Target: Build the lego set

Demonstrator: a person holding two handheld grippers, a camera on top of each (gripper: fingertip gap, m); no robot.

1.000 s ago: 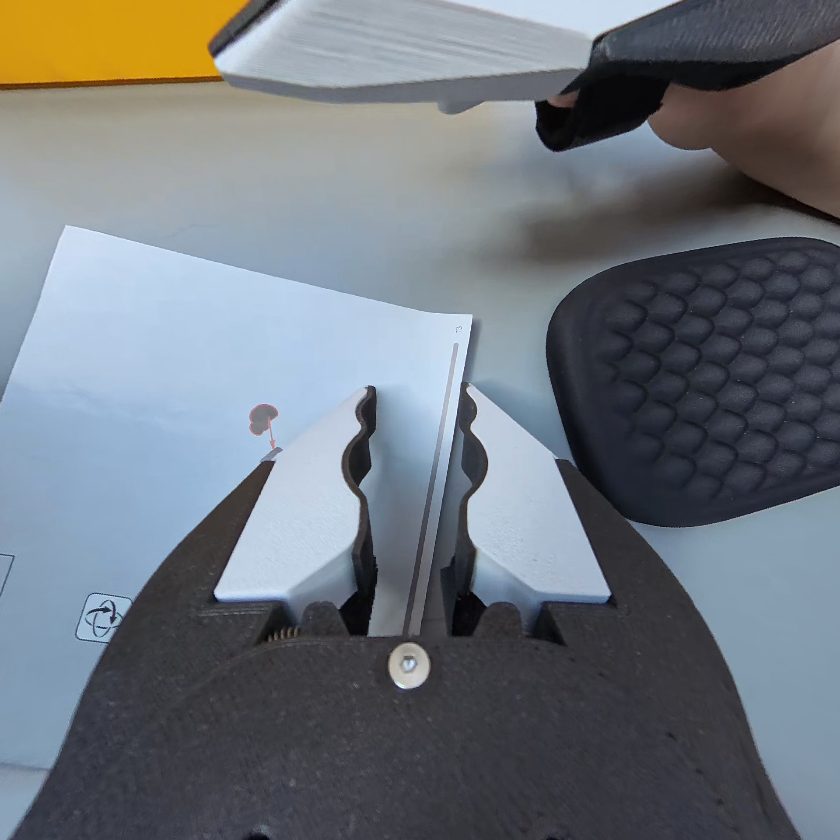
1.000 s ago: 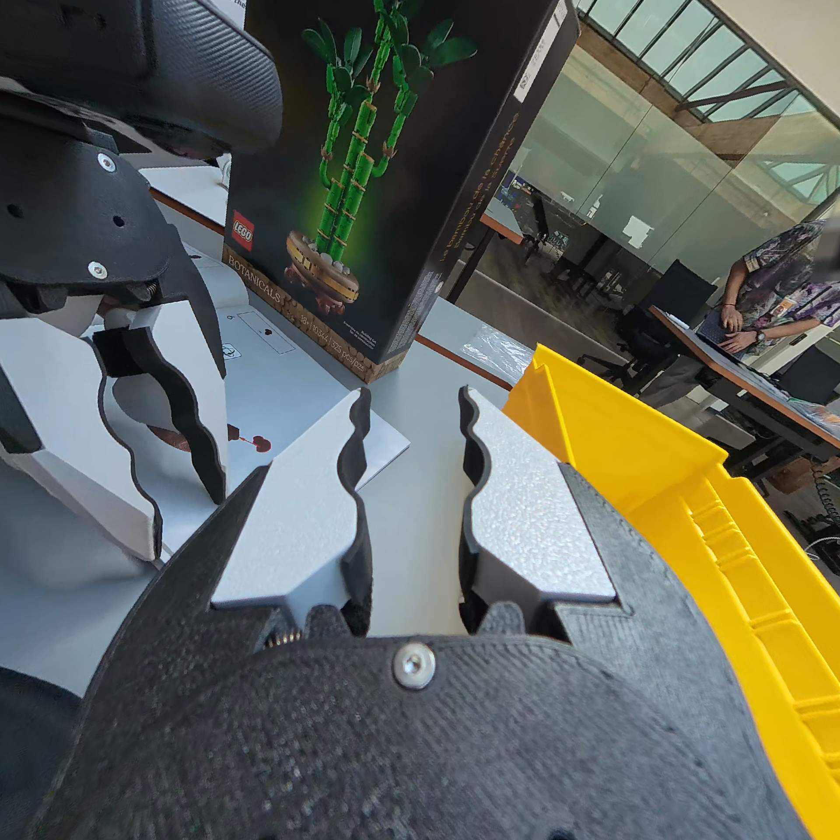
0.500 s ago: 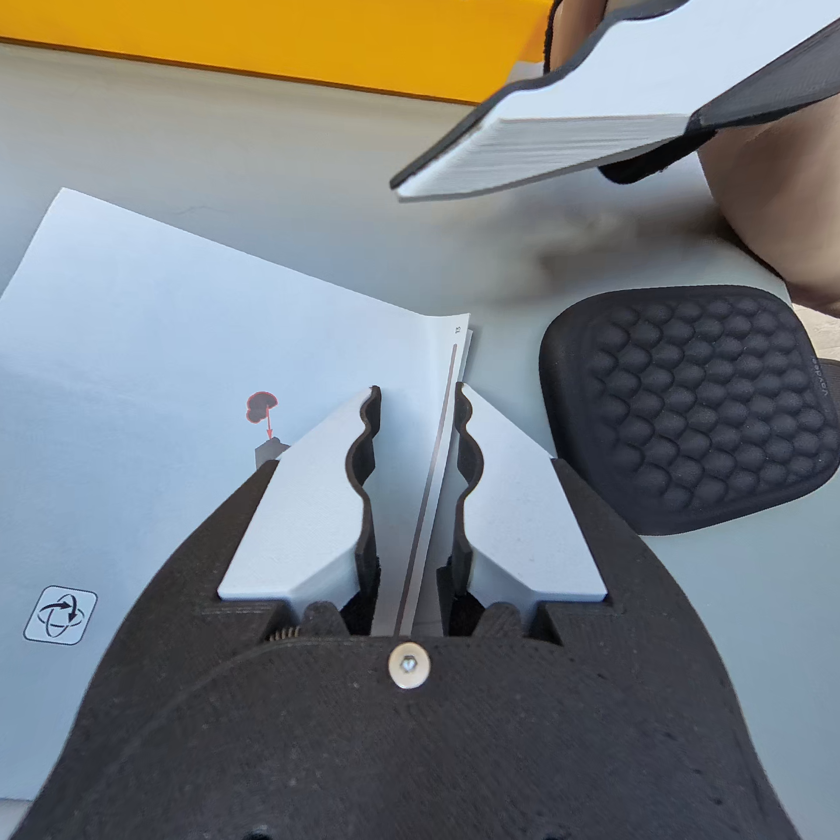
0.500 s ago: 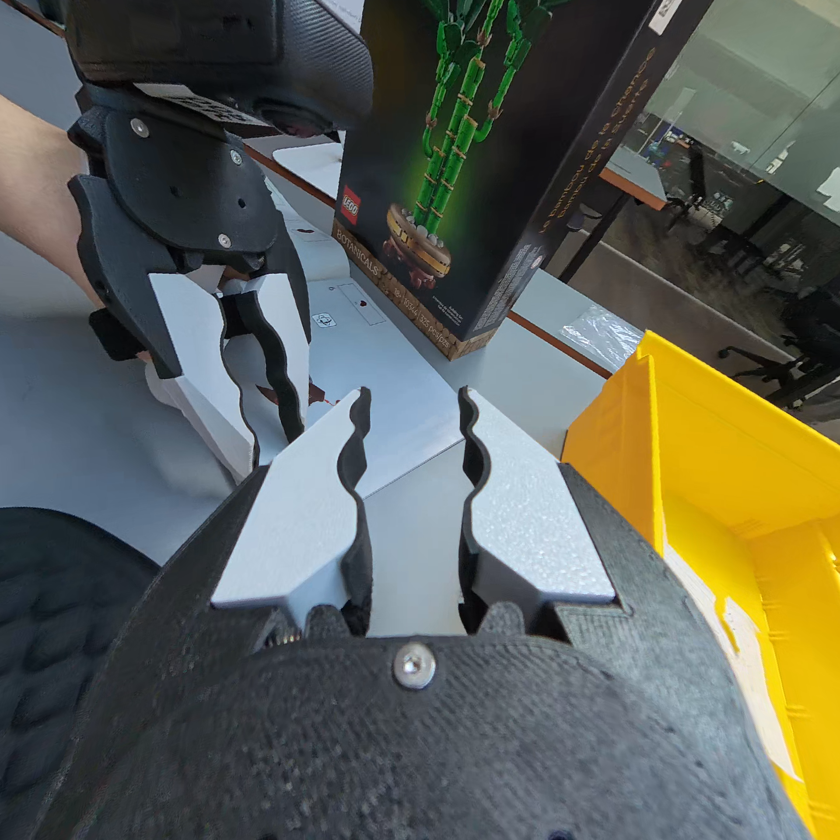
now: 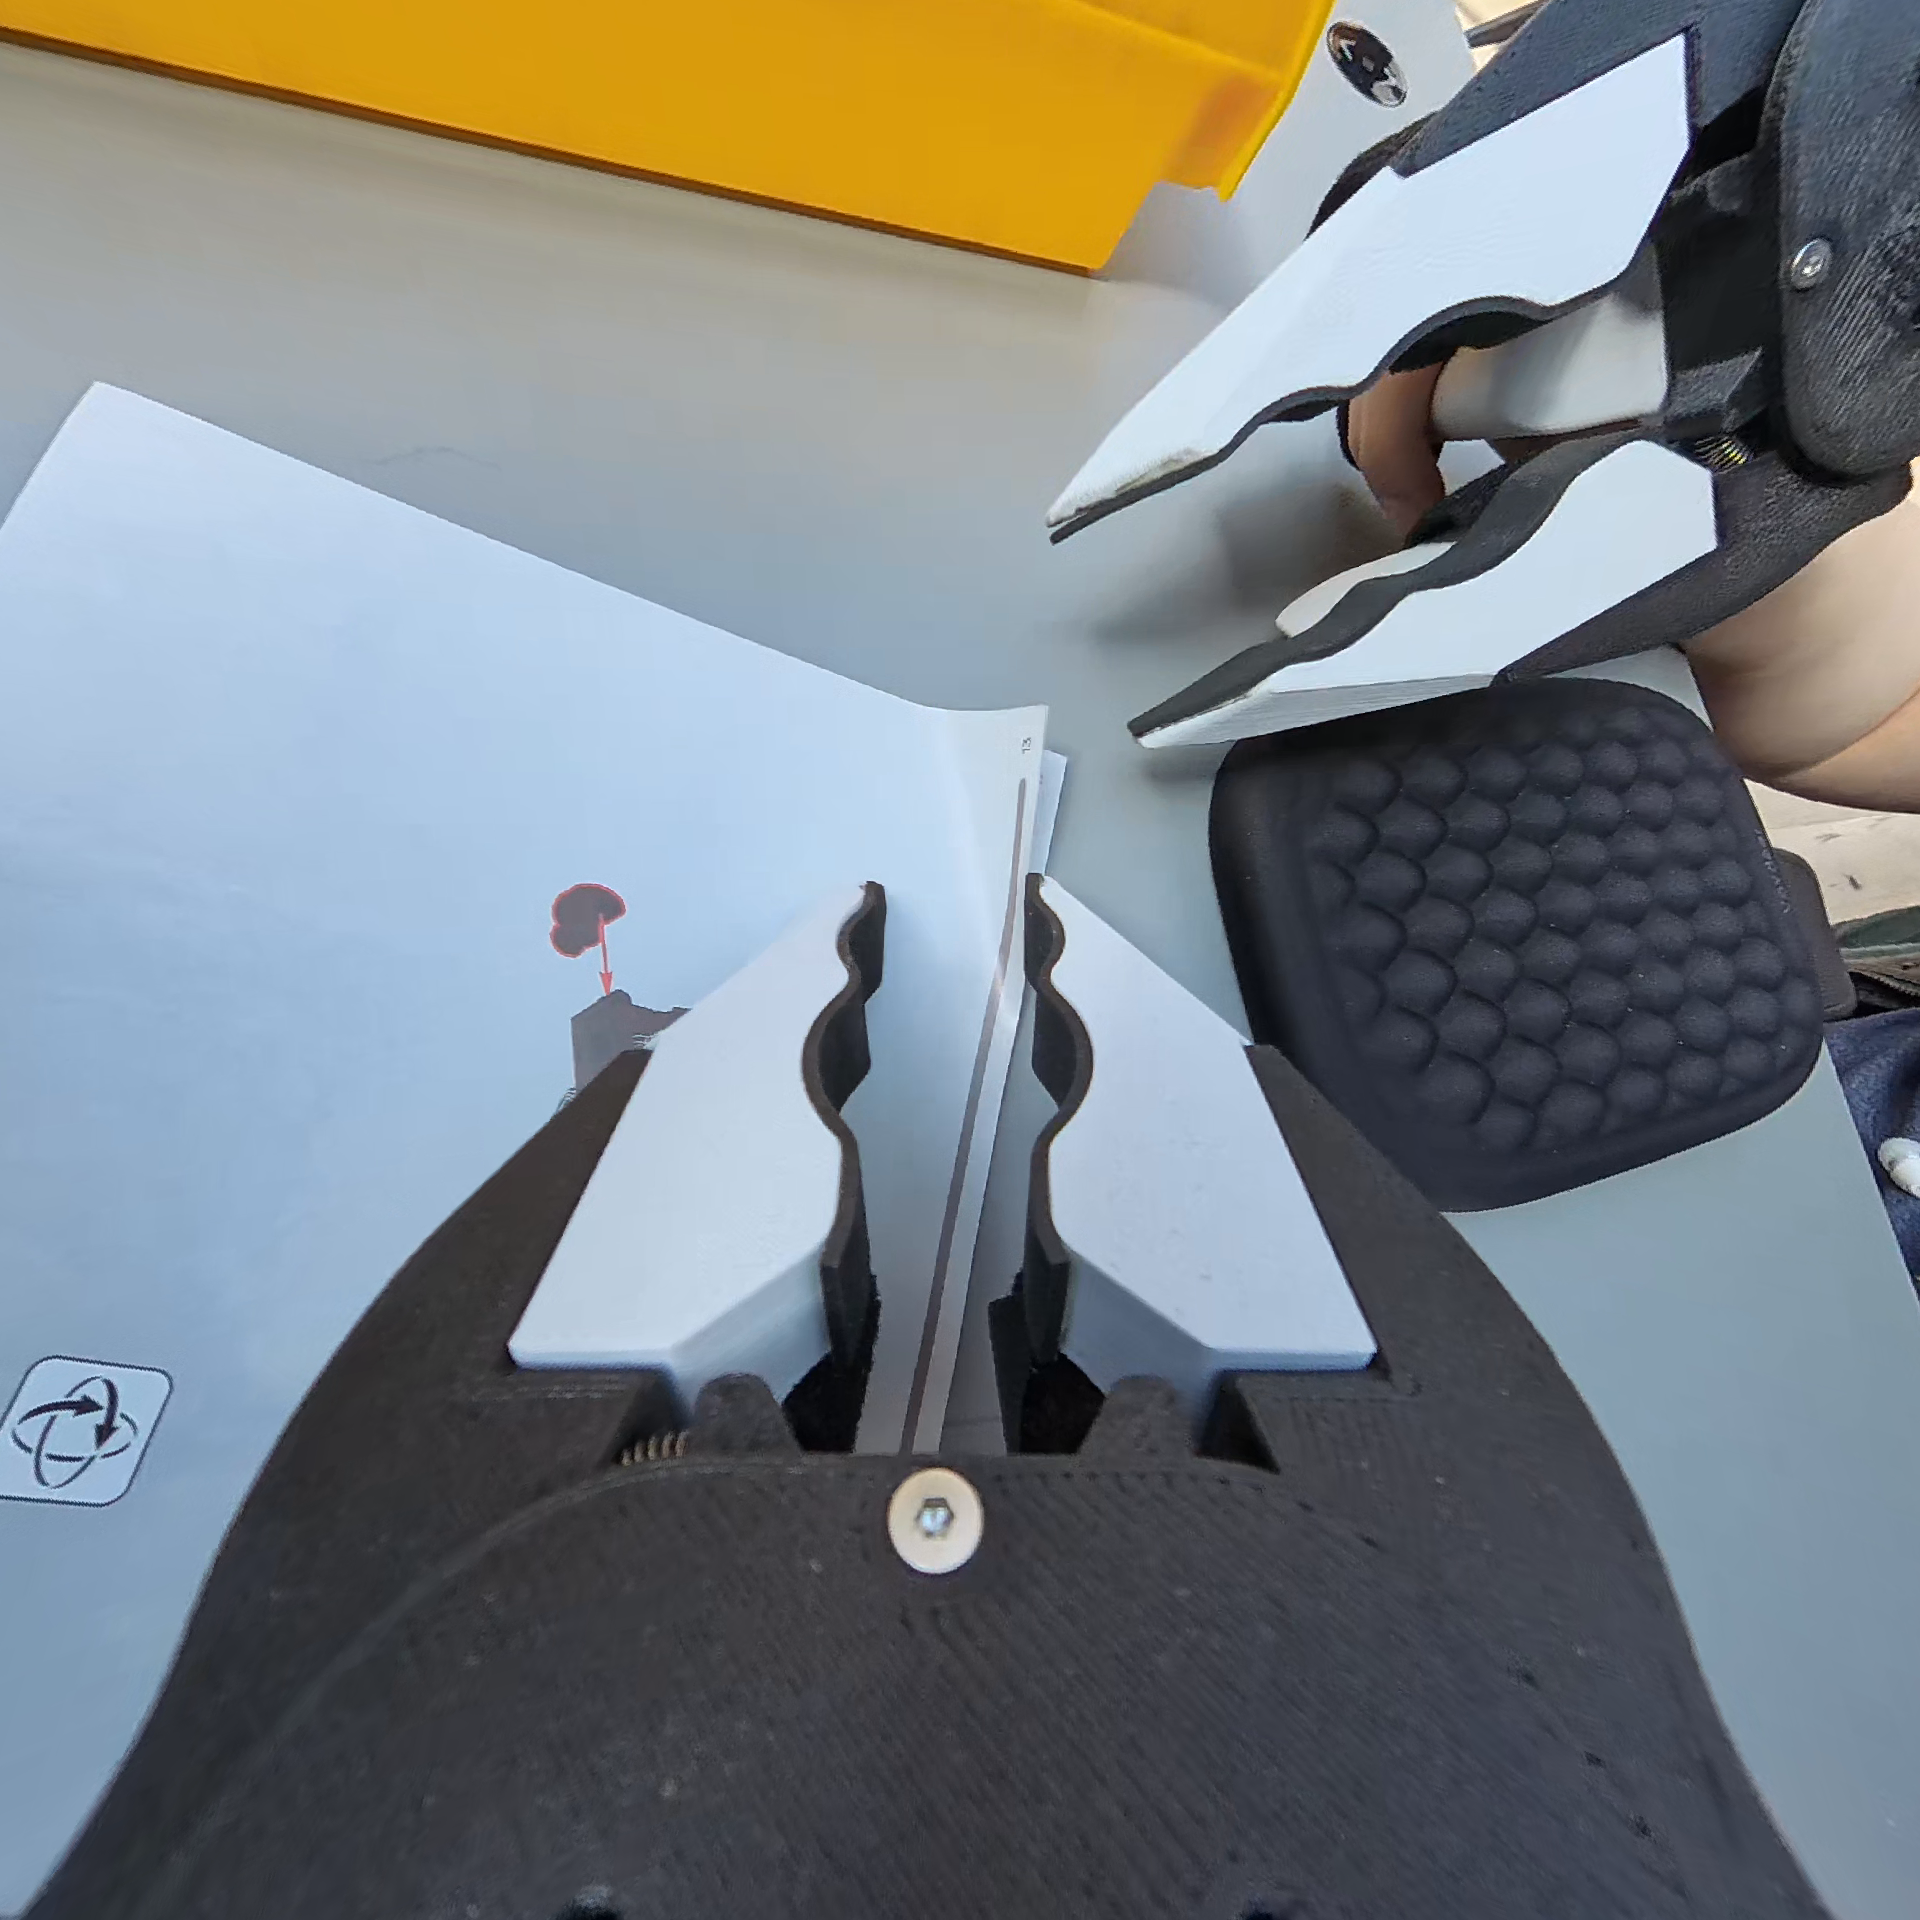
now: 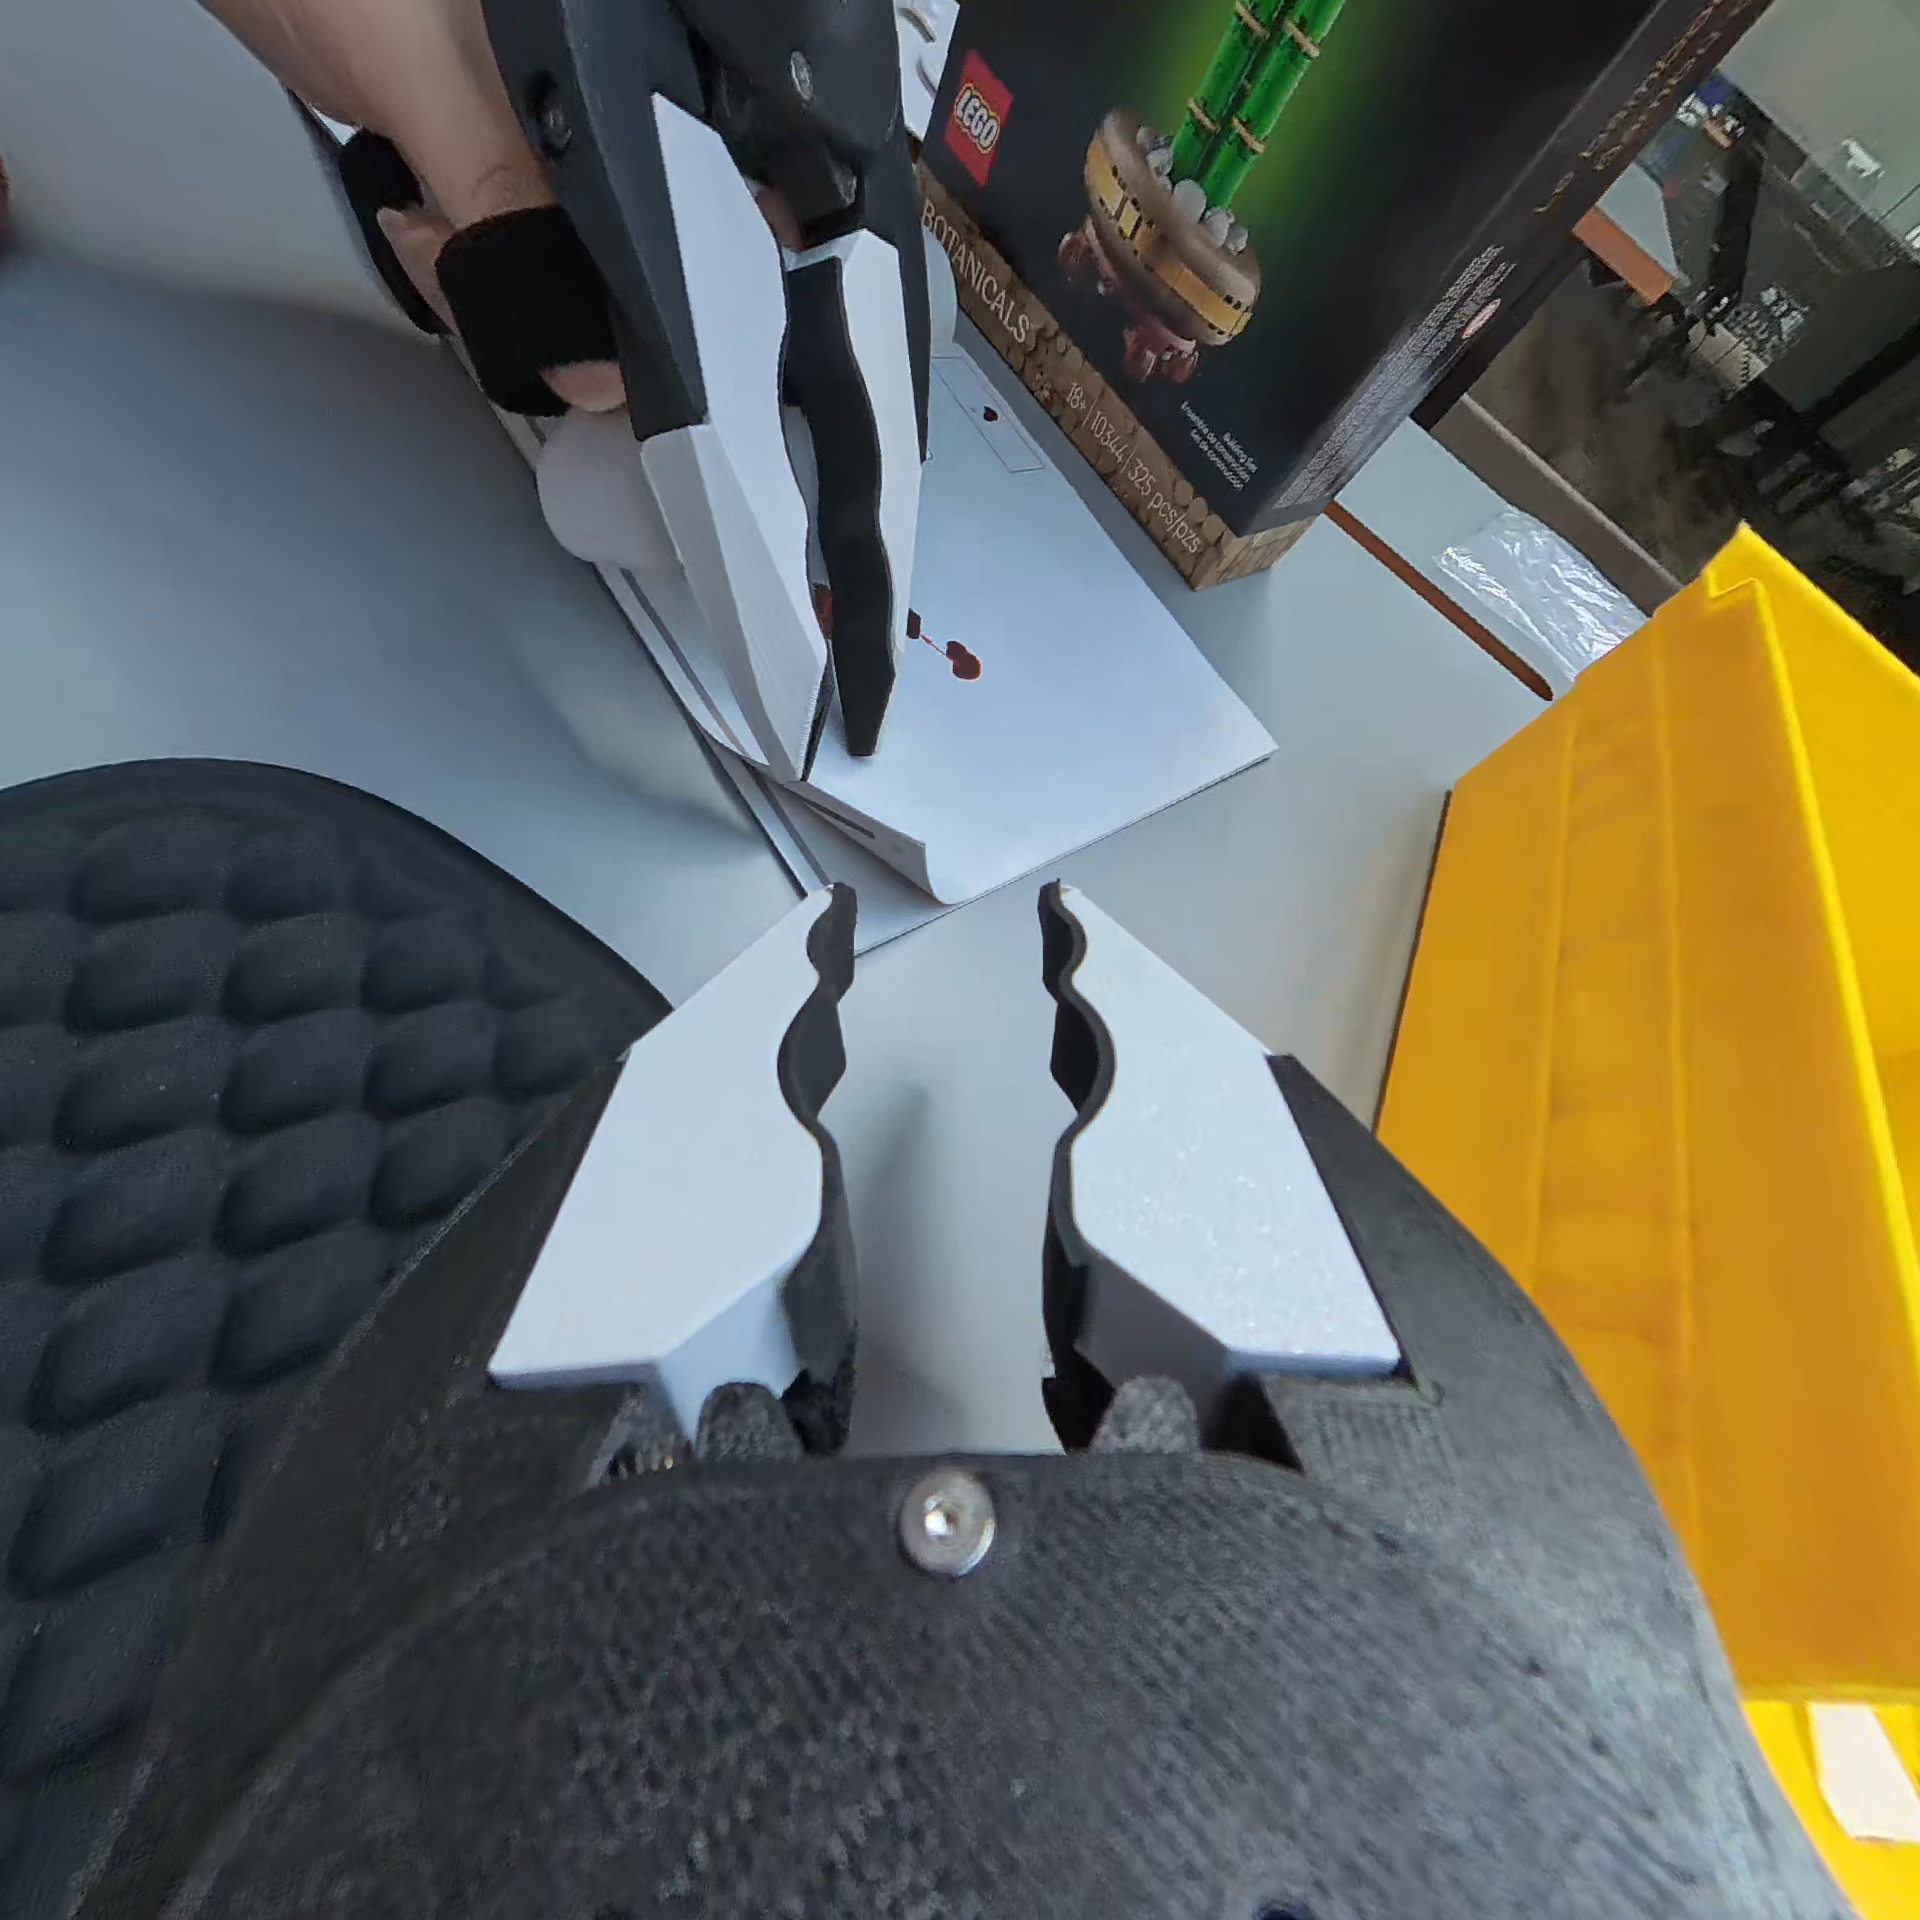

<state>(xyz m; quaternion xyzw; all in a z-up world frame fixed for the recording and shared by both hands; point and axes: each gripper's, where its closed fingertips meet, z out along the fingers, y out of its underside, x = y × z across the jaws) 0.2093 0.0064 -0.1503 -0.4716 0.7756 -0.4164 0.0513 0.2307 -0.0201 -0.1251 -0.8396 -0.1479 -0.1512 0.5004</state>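
The white instruction booklet lies open on the grey table; it also shows in the right wrist view. My left gripper is low over its right edge, jaws partly apart. The top page's edge curls up between the jaws against the right finger; I cannot tell if it is pinched. My right gripper is open and empty, just off the booklet's near corner. It shows at the upper right of the left wrist view. The left gripper shows tip-down on the page. No loose bricks show.
The dark Lego set box stands behind the booklet. A yellow bin is at the right, also along the top of the left wrist view. A black bumpy pad lies beside the booklet. A clear plastic bag lies near the box. Tip to tip, the grippers are about 5 cm apart.
My right gripper has tilted down and come close to the booklet's corner, beside the black pad. My left jaws have narrowed a little and the page edge has curled up between them.
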